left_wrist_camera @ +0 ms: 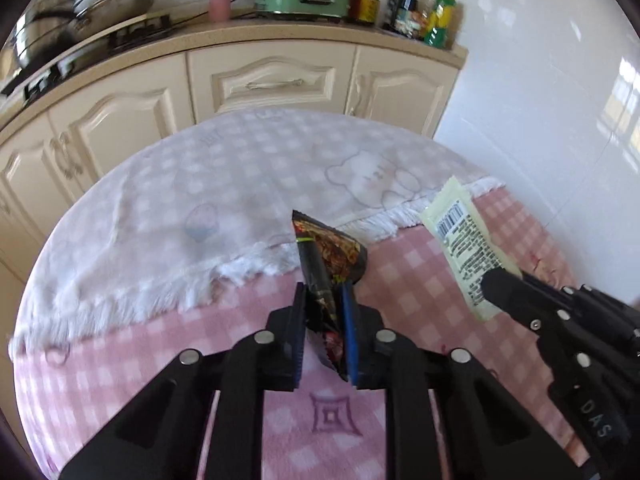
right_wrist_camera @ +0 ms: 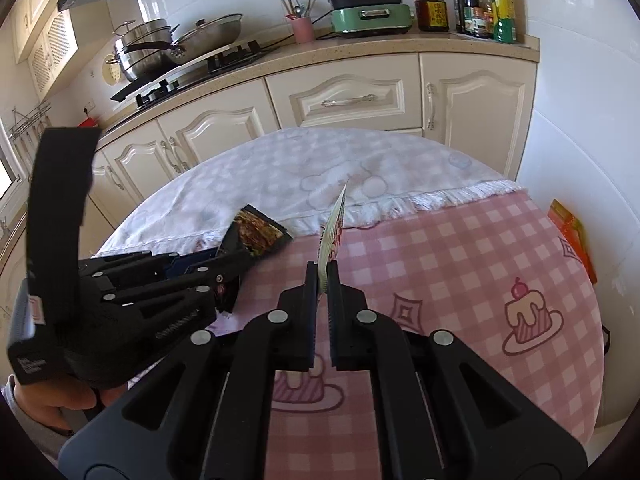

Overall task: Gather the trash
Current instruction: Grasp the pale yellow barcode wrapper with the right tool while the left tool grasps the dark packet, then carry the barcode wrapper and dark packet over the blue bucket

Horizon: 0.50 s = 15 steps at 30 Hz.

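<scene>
My left gripper (left_wrist_camera: 324,292) is shut on a crumpled black snack wrapper (left_wrist_camera: 332,248), whose top sticks up above the pads over the pink checked tablecloth (left_wrist_camera: 120,360). To its right, my right gripper (left_wrist_camera: 496,284) is shut on a pale yellow wrapper (left_wrist_camera: 464,240) with a barcode and small print. In the right wrist view the yellow wrapper (right_wrist_camera: 334,224) stands edge-on between the right gripper (right_wrist_camera: 322,268) pads. The left gripper (right_wrist_camera: 236,256) is at the left there, with the black wrapper (right_wrist_camera: 260,232) held just above the cloth.
A white fluffy cloth (left_wrist_camera: 220,168) covers the far half of the table. Behind it are cream cabinets (right_wrist_camera: 344,100) and a counter with pans (right_wrist_camera: 176,44), a green appliance (right_wrist_camera: 372,12) and bottles (right_wrist_camera: 484,4). An orange object (right_wrist_camera: 572,236) lies beyond the table's right edge.
</scene>
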Tool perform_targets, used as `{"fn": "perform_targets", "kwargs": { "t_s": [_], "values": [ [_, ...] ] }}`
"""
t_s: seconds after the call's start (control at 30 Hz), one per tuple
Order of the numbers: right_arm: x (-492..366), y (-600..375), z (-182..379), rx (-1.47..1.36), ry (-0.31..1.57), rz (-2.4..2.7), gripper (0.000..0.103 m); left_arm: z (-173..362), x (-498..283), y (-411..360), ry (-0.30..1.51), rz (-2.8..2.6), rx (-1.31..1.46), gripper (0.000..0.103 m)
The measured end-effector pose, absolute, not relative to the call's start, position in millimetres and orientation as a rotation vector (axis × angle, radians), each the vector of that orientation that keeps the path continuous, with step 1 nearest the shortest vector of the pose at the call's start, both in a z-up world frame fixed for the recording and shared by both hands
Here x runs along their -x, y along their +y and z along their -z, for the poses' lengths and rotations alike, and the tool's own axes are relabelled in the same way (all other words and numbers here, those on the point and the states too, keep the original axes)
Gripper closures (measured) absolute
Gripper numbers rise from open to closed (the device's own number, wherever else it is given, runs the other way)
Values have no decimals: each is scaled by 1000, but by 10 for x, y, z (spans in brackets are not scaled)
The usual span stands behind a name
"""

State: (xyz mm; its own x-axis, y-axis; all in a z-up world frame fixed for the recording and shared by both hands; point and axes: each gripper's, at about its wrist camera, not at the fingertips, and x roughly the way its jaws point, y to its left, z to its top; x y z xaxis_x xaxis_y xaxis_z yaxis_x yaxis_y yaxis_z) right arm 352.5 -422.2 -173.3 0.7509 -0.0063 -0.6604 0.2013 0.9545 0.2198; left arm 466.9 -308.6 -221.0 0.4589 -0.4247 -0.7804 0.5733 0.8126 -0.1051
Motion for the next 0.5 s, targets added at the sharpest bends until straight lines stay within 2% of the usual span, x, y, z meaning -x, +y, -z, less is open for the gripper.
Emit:
{"fn": "perform_targets", "kwargs": {
  "t_s": [0.23, 0.5],
  "values": [
    [-3441, -3872, 1517, -255, 678, 58, 98, 1901, -4343, -2573, 791, 553, -121, 88],
    [-3337, -2969, 1213, -176, 637, -82, 98, 1583, -3945, -1537, 692, 391, -65, 88]
  ]
}}
